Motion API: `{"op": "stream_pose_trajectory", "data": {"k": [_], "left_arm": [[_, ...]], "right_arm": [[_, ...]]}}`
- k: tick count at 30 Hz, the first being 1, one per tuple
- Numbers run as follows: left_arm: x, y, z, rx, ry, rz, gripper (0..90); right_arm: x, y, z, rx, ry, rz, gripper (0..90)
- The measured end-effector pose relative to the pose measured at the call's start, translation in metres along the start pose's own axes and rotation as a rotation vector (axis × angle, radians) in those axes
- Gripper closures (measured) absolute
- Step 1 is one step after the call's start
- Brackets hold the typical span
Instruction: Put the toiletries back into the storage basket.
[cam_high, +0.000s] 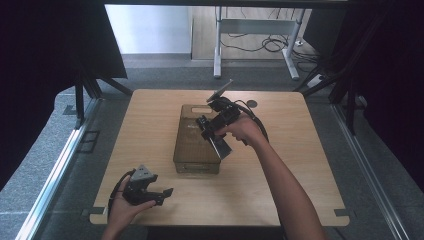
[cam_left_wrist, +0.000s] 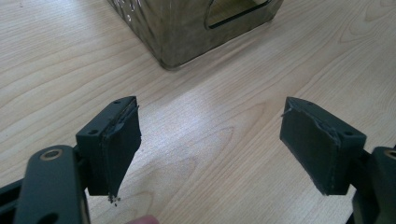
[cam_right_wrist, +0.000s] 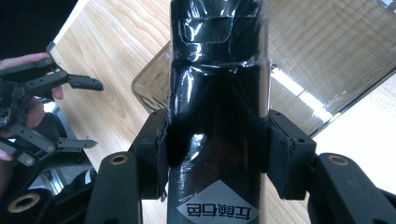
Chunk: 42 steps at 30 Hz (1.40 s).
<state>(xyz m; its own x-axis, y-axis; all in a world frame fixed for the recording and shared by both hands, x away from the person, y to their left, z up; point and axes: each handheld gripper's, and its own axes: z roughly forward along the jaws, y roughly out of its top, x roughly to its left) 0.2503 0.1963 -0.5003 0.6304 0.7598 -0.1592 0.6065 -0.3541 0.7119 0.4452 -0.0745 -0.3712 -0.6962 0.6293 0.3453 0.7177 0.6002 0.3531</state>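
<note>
Black bottle (cam_right_wrist: 217, 93) — clamped in right gripper (cam_right_wrist: 217, 154) over bin (cam_high: 196, 137).

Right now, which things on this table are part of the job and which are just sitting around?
In the job: black bottle clamped in the right gripper; smoky plastic bin under it.
Idle: left gripper, open over bare table; small dark disc.
</note>
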Motion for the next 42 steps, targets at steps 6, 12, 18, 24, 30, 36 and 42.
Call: {"op": "stream_pose_trajectory", "data": {"k": [6,12,18,24,30,36,42], "left_arm": [[0.0,0.0,0.0,0.002,-0.001,0.002,20.6],[0.0,0.0,0.0,0.001,-0.001,0.0,20.6],[0.0,0.0,0.0,0.003,-0.002,0.001,20.6],[0.001,0.0,0.0,0.001,-0.005,-0.001,20.6],[0.0,0.0,0.0,0.005,-0.007,0.002,20.5],[0.0,0.0,0.0,0.007,-0.006,0.003,20.5],[0.002,-0.001,0.002,0.008,-0.009,0.002,20.4]], "right_arm": [[0.0,0.004,0.002,0.006,-0.007,0.01,47.3],[0.002,0.011,0.007,0.008,-0.01,0.012,47.3],[0.003,0.016,0.013,0.006,-0.005,0.018,47.3],[0.003,0.023,0.023,0.012,0.002,0.031,47.3],[0.004,0.03,0.028,0.007,0.008,0.046,47.3],[0.002,0.036,0.035,0.001,0.015,0.077,47.4],[-0.003,0.042,0.049,0.009,0.016,0.117,47.3]]}}
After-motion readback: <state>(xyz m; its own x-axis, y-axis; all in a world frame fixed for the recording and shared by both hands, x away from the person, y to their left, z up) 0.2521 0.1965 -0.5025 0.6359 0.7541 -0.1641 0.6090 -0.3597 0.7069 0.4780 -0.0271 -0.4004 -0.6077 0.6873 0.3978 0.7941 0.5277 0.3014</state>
